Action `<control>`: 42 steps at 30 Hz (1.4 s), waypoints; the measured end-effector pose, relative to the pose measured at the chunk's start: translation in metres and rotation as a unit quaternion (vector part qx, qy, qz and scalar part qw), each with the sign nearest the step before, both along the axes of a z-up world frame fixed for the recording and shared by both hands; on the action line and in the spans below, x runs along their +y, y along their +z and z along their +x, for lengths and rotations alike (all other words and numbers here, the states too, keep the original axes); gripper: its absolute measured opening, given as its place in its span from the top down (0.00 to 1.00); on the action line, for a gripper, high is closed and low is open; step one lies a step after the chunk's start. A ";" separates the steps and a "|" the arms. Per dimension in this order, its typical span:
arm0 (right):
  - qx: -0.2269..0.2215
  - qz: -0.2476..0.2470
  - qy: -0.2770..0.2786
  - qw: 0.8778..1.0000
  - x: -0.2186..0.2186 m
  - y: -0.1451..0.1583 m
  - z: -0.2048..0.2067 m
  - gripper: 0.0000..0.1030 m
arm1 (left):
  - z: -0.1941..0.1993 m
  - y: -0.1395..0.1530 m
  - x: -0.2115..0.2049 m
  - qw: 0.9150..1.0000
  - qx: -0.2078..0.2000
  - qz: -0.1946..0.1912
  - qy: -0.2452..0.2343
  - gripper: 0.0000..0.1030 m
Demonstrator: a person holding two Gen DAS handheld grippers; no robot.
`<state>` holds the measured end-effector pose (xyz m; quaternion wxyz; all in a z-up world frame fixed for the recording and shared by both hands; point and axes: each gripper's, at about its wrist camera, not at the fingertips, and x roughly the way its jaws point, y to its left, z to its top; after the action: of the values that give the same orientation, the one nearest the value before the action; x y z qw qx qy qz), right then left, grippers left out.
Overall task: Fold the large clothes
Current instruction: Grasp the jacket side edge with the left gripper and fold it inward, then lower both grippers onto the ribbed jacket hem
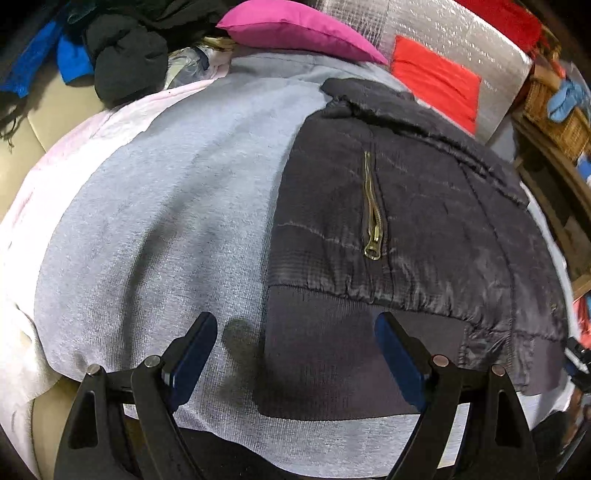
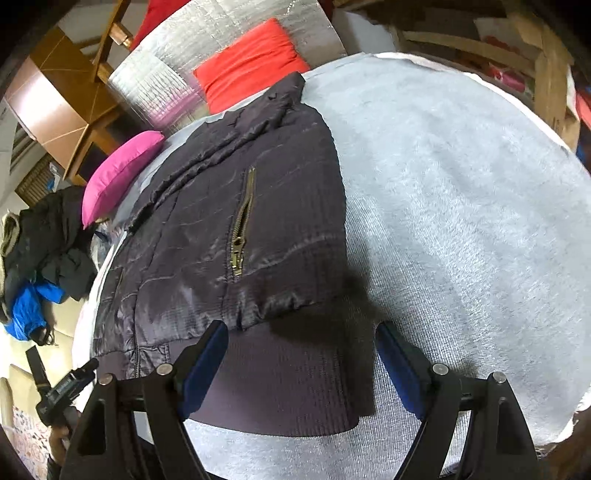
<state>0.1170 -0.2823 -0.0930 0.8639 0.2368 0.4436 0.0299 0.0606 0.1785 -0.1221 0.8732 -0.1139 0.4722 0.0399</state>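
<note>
One view only with dark clothes pile (image 2: 48, 236) beyond jacket (image 2: 229, 221).

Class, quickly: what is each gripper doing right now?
Left gripper: open, holding nothing, over the jacket hem.
Right gripper: open, holding nothing, over the same hem.

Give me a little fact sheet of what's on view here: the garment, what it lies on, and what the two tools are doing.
garment: dark quilted jacket, lying flat, partly folded
zip: brass pocket zip
surface: pale grey cloth
left hand-held gripper: open above the ribbed hem
right hand-held gripper: open above the hem
background: pink cushion, red cushion
</note>
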 end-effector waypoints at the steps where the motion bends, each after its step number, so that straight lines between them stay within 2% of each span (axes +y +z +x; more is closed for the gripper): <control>1: 0.000 -0.001 0.002 1.000 0.001 -0.001 0.000 0.18 | 0.000 -0.001 -0.002 1.000 0.003 0.006 -0.001 0.15; 10: -0.004 0.004 0.015 1.000 0.008 -0.004 0.000 0.17 | 0.000 -0.005 -0.008 1.000 0.011 0.026 -0.006 0.15; 18: -0.004 0.022 0.031 0.999 0.012 -0.006 0.000 0.19 | -0.001 -0.007 -0.004 1.000 0.009 0.006 -0.011 0.15; 21: 0.000 0.028 0.025 0.999 0.005 -0.006 0.000 0.35 | -0.004 -0.007 0.000 1.000 0.008 -0.009 -0.014 0.15; 22: 0.002 0.027 0.025 0.999 0.003 -0.006 0.000 0.46 | -0.005 -0.007 0.002 1.000 0.006 -0.016 -0.015 0.16; 23: 0.006 0.025 0.024 0.999 0.002 -0.007 -0.001 0.54 | -0.008 -0.006 0.004 1.000 0.002 -0.023 -0.016 0.21; 24: 0.009 0.026 0.022 0.999 -0.001 -0.008 -0.001 0.57 | -0.008 -0.005 0.005 0.999 0.001 -0.028 -0.017 0.29; 25: 0.010 0.034 0.020 0.999 -0.005 -0.009 -0.002 0.59 | -0.009 -0.006 0.007 0.999 0.002 -0.033 -0.016 0.34; 26: 0.010 0.041 0.016 0.999 -0.008 -0.010 -0.002 0.59 | -0.010 -0.005 0.009 0.999 0.004 -0.040 -0.015 0.39; 29: 0.010 0.052 0.007 0.999 -0.014 -0.011 -0.001 0.55 | -0.011 -0.005 0.011 0.999 0.006 -0.052 -0.014 0.39; 31: 0.006 0.061 0.007 0.998 -0.016 -0.012 0.001 0.46 | -0.010 -0.005 0.012 0.998 0.011 -0.062 -0.014 0.34; 32: 0.004 0.065 0.011 0.998 -0.016 -0.012 0.002 0.44 | -0.008 -0.006 0.011 0.998 0.013 -0.064 -0.013 0.29; 35: 0.008 0.053 0.024 0.998 -0.010 -0.012 0.009 0.46 | -0.001 -0.009 0.003 0.998 0.015 -0.051 -0.015 0.28; 36: 0.008 0.053 0.027 0.998 -0.009 -0.012 0.010 0.53 | 0.000 -0.009 0.000 0.999 0.016 -0.040 -0.020 0.40; 37: 0.015 0.052 0.030 0.998 -0.008 -0.012 0.012 0.70 | 0.002 -0.009 -0.004 0.999 0.017 -0.031 -0.028 0.53; 38: 0.022 0.051 0.032 0.998 -0.008 -0.013 0.013 0.73 | 0.004 -0.008 -0.007 0.999 0.021 -0.026 -0.034 0.65; 39: 0.023 0.057 0.035 0.998 -0.010 -0.014 0.014 0.81 | 0.004 -0.006 -0.007 0.999 0.023 -0.026 -0.033 0.78; 42: 0.024 0.061 0.040 0.997 -0.012 -0.008 0.014 0.90 | 0.006 0.001 0.001 0.998 0.027 -0.045 -0.028 0.89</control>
<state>0.1306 -0.2945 -0.1010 0.8350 0.2723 0.4705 0.0857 0.0667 0.1794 -0.1213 0.8549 -0.1388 0.4999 -0.0033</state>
